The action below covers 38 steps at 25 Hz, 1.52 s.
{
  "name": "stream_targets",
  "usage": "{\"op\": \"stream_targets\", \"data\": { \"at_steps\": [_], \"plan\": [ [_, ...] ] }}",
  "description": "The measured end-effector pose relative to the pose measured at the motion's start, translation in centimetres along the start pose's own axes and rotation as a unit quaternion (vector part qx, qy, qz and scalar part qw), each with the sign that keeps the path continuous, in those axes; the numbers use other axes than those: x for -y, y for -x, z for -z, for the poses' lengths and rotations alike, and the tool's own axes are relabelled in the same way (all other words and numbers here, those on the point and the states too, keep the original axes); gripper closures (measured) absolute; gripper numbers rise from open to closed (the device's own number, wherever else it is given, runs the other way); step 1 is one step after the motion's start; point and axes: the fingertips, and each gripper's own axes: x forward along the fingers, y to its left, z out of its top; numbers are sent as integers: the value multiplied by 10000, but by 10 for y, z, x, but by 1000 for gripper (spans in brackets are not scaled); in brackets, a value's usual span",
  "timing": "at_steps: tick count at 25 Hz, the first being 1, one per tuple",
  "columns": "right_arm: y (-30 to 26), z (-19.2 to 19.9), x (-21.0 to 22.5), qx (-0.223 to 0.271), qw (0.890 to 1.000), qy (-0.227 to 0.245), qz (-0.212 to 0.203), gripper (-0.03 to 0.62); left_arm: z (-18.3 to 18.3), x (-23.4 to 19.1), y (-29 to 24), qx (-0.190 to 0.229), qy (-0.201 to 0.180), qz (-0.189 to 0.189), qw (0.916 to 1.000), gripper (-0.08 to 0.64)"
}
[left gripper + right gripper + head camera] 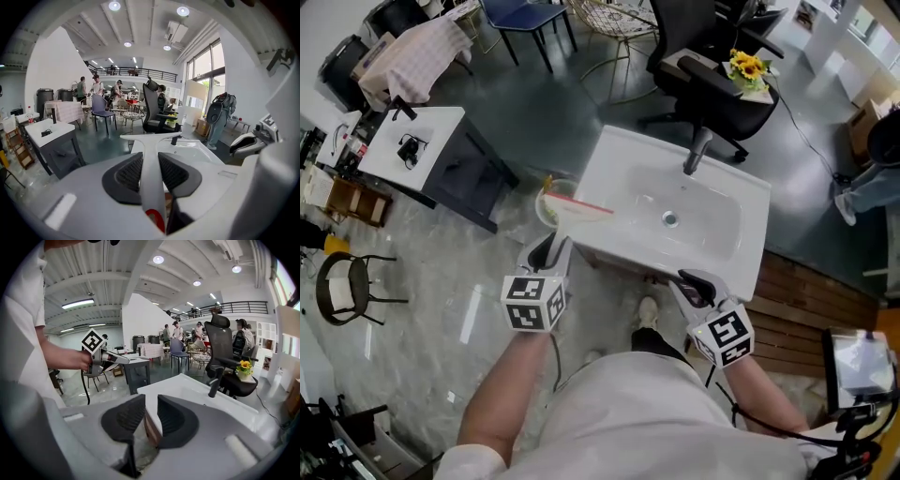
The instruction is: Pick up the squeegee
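A white sink (623, 155) stands on a glossy marbled floor in an open workroom, with a black office chair (712, 89) behind it. The left hand-held gripper (553, 246) is clamped on the handle of the squeegee (574, 210), whose blade (white, edged in red) sits over the sink's left rim. The right hand-held gripper (150, 412) grips nothing, its jaws a narrow gap apart, near the sink's front edge.

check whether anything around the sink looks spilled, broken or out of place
Nothing looks spilled or broken. The only oddity: the white ceramic sink stands free on an office floor among chairs. The white red-edged squeegee is clamped in the left tongs over the sink's left edge.
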Motion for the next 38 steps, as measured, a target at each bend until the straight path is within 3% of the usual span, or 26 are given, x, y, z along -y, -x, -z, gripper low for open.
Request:
{"op": "stream_targets", "data": {
  "at_steps": [16, 25, 38],
  "plan": [
    [16, -5, -126, 163, 9994, 114, 280, 535, 43, -3, 161, 233, -190, 437, 9986, 451],
    [30, -4, -177, 214, 9989, 188, 383, 543, 75, -6, 207, 180, -212, 580, 9979, 451],
    [38, -14, -227, 254, 9986, 303, 352, 553, 92, -12, 246, 197, -209, 772, 9966, 451]
  ]
}}
